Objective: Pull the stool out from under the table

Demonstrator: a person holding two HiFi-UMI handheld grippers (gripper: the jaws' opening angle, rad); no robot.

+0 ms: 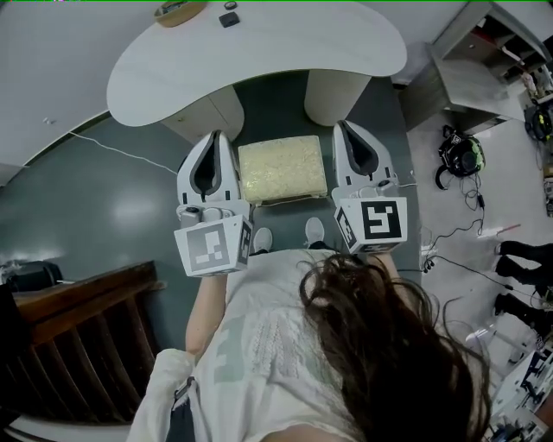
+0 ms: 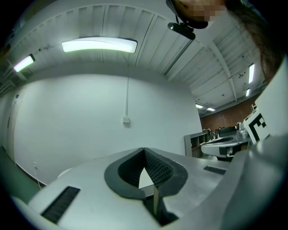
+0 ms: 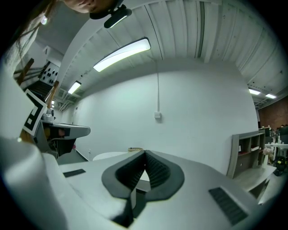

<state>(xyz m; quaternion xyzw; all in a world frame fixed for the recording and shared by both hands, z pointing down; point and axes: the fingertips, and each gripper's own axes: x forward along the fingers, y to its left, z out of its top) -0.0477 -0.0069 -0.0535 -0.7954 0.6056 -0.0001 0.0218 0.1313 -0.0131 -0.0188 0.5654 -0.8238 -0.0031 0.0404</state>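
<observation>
The stool (image 1: pixel 282 168) has a square beige padded seat and stands on the dark floor just in front of the white curved table (image 1: pixel 259 52), between its two pedestals. Its whole seat shows. My left gripper (image 1: pixel 216 135) hovers over the stool's left side and my right gripper (image 1: pixel 340 125) over its right side, both high above it. The left gripper view shows my left gripper (image 2: pixel 144 149) shut with nothing between its pads. My right gripper (image 3: pixel 145 152) is also shut and empty, looking toward the white wall.
A wooden bowl (image 1: pixel 180 10) and a small dark object (image 1: pixel 229 17) lie on the table. A dark wooden railing (image 1: pixel 78 302) stands at the lower left. Headphones (image 1: pixel 460 155) and cables lie on the floor at the right, near grey shelving (image 1: pixel 510 43).
</observation>
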